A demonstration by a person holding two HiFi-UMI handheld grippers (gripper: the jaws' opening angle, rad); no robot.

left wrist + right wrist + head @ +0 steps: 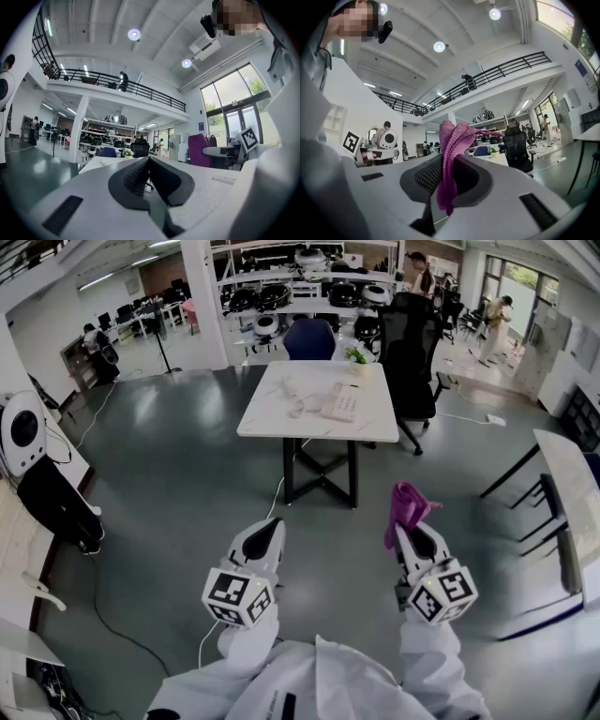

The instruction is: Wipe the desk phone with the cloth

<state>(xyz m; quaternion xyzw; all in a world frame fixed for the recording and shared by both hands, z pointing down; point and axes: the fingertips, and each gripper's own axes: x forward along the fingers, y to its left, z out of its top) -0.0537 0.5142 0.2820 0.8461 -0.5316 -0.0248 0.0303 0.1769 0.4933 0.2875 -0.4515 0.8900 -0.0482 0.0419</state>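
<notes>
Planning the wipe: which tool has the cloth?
The right tool, shut on the purple cloth; the left tool is shut with nothing in it.

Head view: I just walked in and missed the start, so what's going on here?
A person holds a claw in each hand. The right claw is shut on a purple cloth; the left claw is shut and empty. The desk phone sits on the white table across the floor from the person, so wiping has not begun.

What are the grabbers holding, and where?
The right gripper pinches the purple cloth by a bunched fold, most sticking out past the jaws. The left gripper is shut on nothing.
</notes>
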